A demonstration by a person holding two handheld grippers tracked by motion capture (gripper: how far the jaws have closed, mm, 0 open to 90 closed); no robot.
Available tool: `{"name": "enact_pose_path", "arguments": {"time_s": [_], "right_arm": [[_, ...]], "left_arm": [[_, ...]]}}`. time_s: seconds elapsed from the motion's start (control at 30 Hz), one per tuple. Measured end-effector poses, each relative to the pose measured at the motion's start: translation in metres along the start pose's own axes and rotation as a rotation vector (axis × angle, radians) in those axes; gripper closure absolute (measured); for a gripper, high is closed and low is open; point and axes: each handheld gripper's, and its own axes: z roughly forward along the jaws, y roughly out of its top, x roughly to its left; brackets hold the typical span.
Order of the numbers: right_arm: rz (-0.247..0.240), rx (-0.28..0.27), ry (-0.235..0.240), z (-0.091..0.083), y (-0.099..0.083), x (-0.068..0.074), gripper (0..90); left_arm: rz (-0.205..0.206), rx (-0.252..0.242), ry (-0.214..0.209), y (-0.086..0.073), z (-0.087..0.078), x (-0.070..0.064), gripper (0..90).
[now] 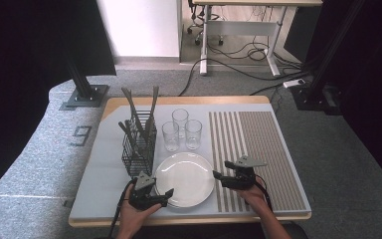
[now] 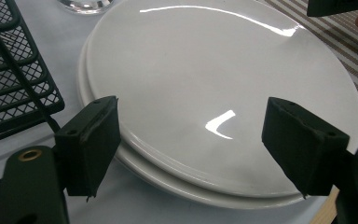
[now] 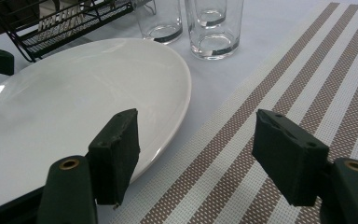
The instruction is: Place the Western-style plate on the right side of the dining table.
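— Plates [image 1: 184, 178] are seen at the near middle of the table [image 1: 99, 184], between the two grippers. How many are counted?

— Two white ones, stacked; in the left gripper view a second rim [image 2: 168, 184] is shown under the upper plate. Being round, no long axis or pointing direction can be given; they lie flat.

— What is held in containers?

— A black wire caddy [image 1: 138, 152] is stood just left of the plates, and long dark utensils [image 1: 139, 119] are stood upright in it, fanning outward at the top; their exact number cannot be told. Three clear glasses [image 1: 181, 130] are grouped behind the plates, and nothing is seen in them.

— And the jaws?

— The left gripper [image 1: 165, 193] is held at the plates' near left edge, jaws spread wide, nothing grasped. The right gripper [image 1: 220, 175] is held at the right edge, over the striped mat [image 1: 258, 149], jaws likewise apart and empty.
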Motion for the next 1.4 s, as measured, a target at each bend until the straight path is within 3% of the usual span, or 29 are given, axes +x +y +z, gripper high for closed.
{"name": "enact_pose_path", "arguments": {"time_s": [0.77,1.4], "right_arm": [[-0.020,0.047,0.044,0.008,-0.004,0.008,34.7],[-0.035,0.071,0.060,0.012,-0.006,0.010,37.9]], "left_arm": [[0.015,0.005,-0.027,0.000,0.005,-0.008,19.8],[-0.005,0.006,-0.050,0.000,0.008,-0.009,19.7]]}}
